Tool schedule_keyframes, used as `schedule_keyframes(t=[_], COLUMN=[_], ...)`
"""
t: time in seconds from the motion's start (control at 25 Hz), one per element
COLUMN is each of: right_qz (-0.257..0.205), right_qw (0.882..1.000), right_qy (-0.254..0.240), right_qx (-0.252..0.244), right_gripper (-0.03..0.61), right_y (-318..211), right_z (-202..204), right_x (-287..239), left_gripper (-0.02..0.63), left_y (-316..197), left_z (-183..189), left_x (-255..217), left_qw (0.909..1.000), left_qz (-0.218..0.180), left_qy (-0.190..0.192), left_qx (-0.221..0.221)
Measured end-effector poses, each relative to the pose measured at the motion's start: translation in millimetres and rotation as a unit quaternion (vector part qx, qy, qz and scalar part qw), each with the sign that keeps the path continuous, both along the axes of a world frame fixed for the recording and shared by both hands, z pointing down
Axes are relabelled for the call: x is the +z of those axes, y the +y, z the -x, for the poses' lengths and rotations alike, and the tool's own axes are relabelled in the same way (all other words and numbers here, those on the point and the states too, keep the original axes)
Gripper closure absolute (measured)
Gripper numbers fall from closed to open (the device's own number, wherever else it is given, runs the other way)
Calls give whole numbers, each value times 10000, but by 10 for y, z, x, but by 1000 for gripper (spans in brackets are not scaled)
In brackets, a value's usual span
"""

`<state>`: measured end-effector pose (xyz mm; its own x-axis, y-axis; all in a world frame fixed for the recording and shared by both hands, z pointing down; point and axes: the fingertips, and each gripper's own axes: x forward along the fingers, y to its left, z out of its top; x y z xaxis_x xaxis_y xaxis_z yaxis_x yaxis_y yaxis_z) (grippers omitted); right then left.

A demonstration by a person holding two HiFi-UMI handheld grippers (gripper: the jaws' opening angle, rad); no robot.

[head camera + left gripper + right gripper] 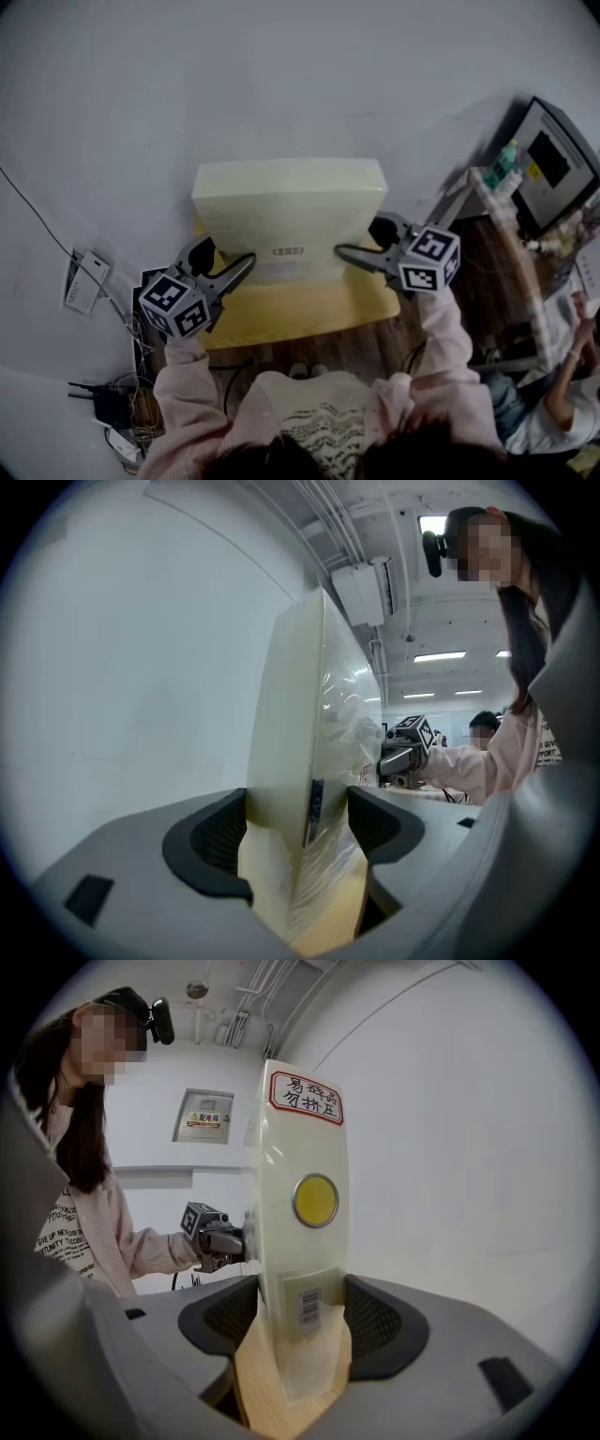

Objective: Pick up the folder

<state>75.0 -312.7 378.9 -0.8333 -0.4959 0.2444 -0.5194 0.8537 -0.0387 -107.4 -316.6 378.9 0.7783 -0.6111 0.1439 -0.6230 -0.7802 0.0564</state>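
Note:
A pale cream folder (286, 211) stands upright over the small yellow table (300, 319), its plastic-wrapped face towards me. My left gripper (246, 265) grips its lower left edge and my right gripper (345, 253) its lower right edge. In the left gripper view the folder (291, 742) fills the gap of the left gripper (298, 832), pads against both faces. In the right gripper view the right gripper (302, 1312) is shut on the folder (300, 1241), on the end with a yellow dot and barcode label. Whether the folder's bottom touches the table I cannot tell.
A white wall rises just behind the table. To the right stands a desk with a monitor (553, 164) and a green bottle (503, 164); another person (553, 394) sits at lower right. Cables and a power strip (84, 281) lie on the floor at left.

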Motion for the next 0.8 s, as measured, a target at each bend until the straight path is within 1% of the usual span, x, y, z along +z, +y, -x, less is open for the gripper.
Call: schedule_keyframes(t=[0.08, 0.28, 0.8], right_qz=[-18, -53, -141], right_qw=[10000, 10000, 9997], right_qy=[19, 24, 132], right_qx=[-23, -65, -166], right_gripper=[288, 288, 288], right_y=[-3, -24, -11], right_z=[-20, -61, -51], right_x=[4, -18, -46], left_gripper=[261, 261, 261], left_y=[1, 5, 59], left_z=[-22, -61, -50], left_x=[1, 1, -10], left_qw=[10000, 10000, 9998], left_qz=[-12, 1, -2], left_qy=[-29, 39, 37], left_qx=[-15, -69, -181])
